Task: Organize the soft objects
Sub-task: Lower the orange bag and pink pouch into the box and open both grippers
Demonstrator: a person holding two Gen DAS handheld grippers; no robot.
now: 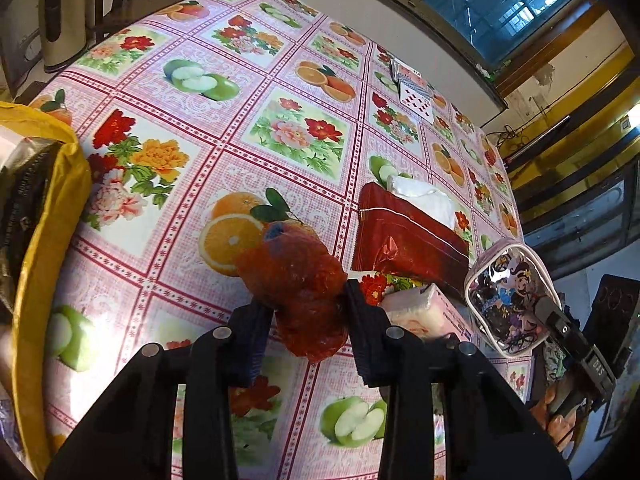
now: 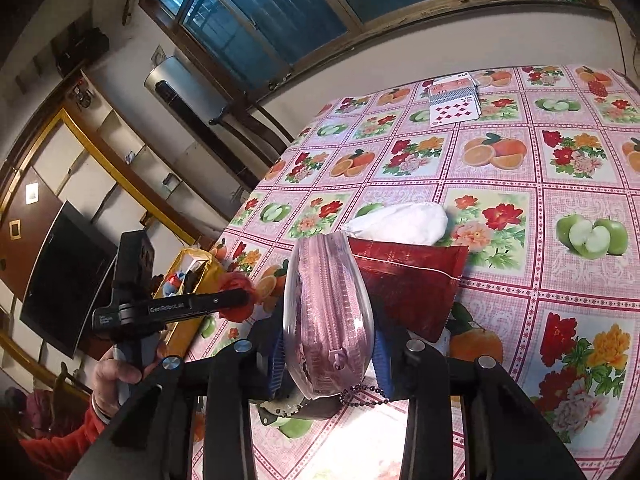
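The left gripper (image 1: 308, 312) pinches a crumpled red mesh bundle (image 1: 296, 276) above the tablecloth (image 1: 240, 152), its long axis running away from the fingers, while the right gripper (image 2: 328, 344) clamps a clear pink-zippered pouch (image 2: 326, 312) standing on edge, zipper facing the camera, beside the red tissue pack (image 2: 408, 280).

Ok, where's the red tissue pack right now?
The red tissue pack lies on the tablecloth right of centre in the left wrist view, just beyond the clear zip pouch, with playing cards farther back by the window side.
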